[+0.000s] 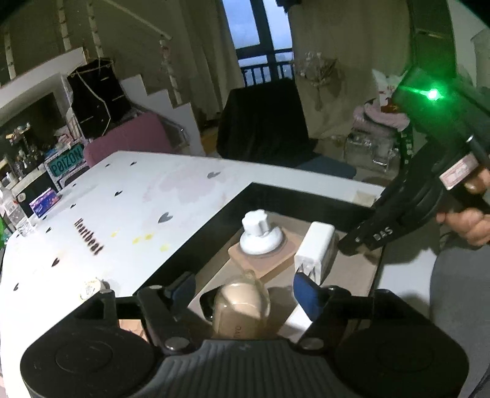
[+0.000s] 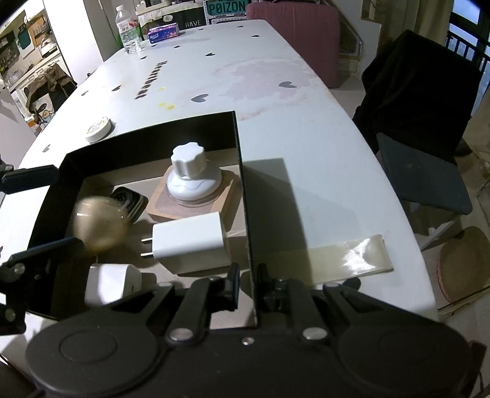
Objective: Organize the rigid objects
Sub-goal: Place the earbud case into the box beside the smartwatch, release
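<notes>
A black open box (image 2: 239, 159) (image 1: 202, 232) stands on the white table. Inside are a white knob-topped suction holder (image 2: 191, 176) (image 1: 259, 234) on a tan pad, a white plug charger (image 2: 190, 242) (image 1: 317, 249), a second white charger (image 2: 110, 283) and a dark round item (image 2: 128, 200). My left gripper (image 1: 243, 289) is open above the box, with a blurred beige rounded bottle (image 1: 242, 309) (image 2: 98, 226) between its fingers, apart from the pads. My right gripper (image 2: 246, 283) is shut on the box's right wall.
A small round white tin (image 2: 98, 128) (image 1: 90, 287) lies on the table beside the box. A water bottle (image 2: 128, 27) and tissue pack (image 2: 163, 33) stand at the far end. A strip of clear tape (image 2: 346, 254) lies right of the box. Dark chairs (image 2: 422, 128) stand beside the table.
</notes>
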The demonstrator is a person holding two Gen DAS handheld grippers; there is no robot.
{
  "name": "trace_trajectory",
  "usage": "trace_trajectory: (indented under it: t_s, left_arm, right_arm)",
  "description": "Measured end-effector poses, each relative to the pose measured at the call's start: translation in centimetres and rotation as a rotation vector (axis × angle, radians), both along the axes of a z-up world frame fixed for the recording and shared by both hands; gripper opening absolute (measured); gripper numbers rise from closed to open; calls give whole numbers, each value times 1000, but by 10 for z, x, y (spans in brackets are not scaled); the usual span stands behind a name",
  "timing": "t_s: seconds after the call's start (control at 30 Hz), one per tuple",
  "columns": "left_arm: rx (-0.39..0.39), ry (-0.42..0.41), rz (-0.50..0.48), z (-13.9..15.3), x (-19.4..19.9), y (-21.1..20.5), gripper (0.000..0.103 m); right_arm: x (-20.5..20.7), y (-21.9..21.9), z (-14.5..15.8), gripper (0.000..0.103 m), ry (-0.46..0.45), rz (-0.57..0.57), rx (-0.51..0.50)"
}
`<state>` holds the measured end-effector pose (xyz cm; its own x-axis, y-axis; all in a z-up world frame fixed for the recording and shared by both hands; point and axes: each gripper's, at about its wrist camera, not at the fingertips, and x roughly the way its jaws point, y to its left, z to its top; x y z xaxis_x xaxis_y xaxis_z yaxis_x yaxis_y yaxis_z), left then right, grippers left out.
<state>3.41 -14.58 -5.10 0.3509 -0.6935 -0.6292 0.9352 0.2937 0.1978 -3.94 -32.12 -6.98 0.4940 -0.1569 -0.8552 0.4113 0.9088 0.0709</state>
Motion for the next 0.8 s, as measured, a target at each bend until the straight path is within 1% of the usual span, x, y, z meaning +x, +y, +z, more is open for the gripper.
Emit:
trace_trajectory:
  t_s: [0.1, 0.47, 0.8]
  left_arm:
    - [-12, 17, -3, 2, -1, 2, 71]
    - [-7, 61, 4, 2, 1, 2, 71]
    - [-19, 100, 9, 8, -4, 3, 73]
  right_arm:
    - [1, 1, 0, 12, -1, -1, 2]
    - [0, 0, 0, 12, -1, 0, 2]
    - [0, 0, 0, 12, -1, 0, 3]
